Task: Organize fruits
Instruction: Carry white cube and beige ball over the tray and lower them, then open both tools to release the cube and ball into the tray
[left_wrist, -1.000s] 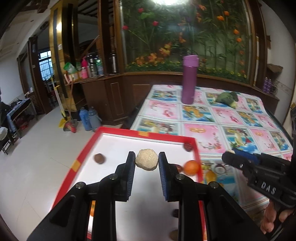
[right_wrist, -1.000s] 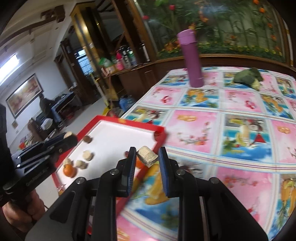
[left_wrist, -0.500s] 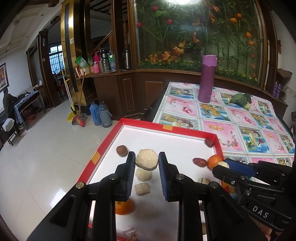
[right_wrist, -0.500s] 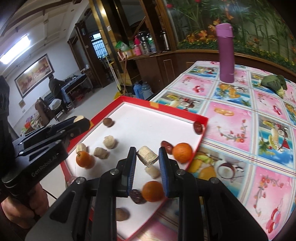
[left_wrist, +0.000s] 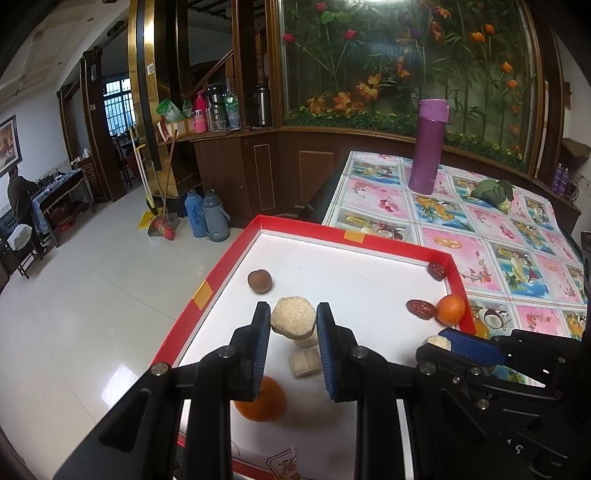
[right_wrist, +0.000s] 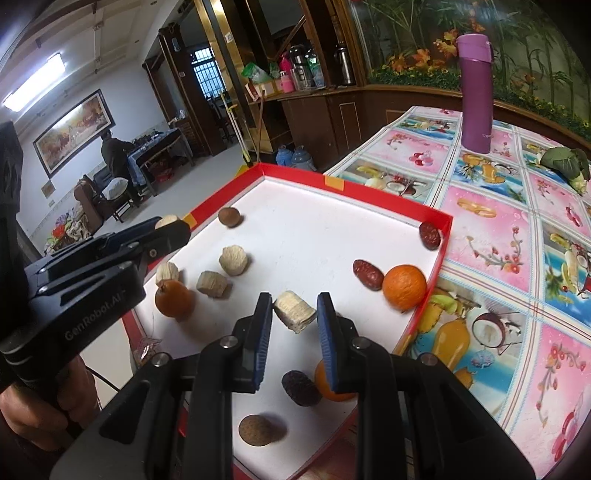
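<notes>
A red-rimmed white tray (left_wrist: 369, 243) (right_wrist: 328, 181) holds oranges (right_wrist: 403, 287), dark red dates (right_wrist: 368, 273), brown round fruits (right_wrist: 229, 216) and beige ridged chunks (right_wrist: 233, 260). My left gripper (left_wrist: 291, 325) is shut on a beige chunk (left_wrist: 293, 319), held above the tray's left part; it also shows in the right wrist view (right_wrist: 168, 225). My right gripper (right_wrist: 294, 314) is shut on another beige chunk (right_wrist: 295, 311), held above the tray's near middle; its tip shows in the left wrist view (left_wrist: 439, 341).
The tray sits at the corner of a table with a fruit-print cloth (right_wrist: 517, 221). A purple flask (left_wrist: 427, 146) and a green leafy vegetable (left_wrist: 491, 194) stand further back. To the left the tiled floor (left_wrist: 74, 295) drops away, with thermoses (left_wrist: 207, 218).
Both grippers have moved over the tray with their chunks; the right one came in from the tablecloth side, and the left one lowered so more fruit shows beneath it.
</notes>
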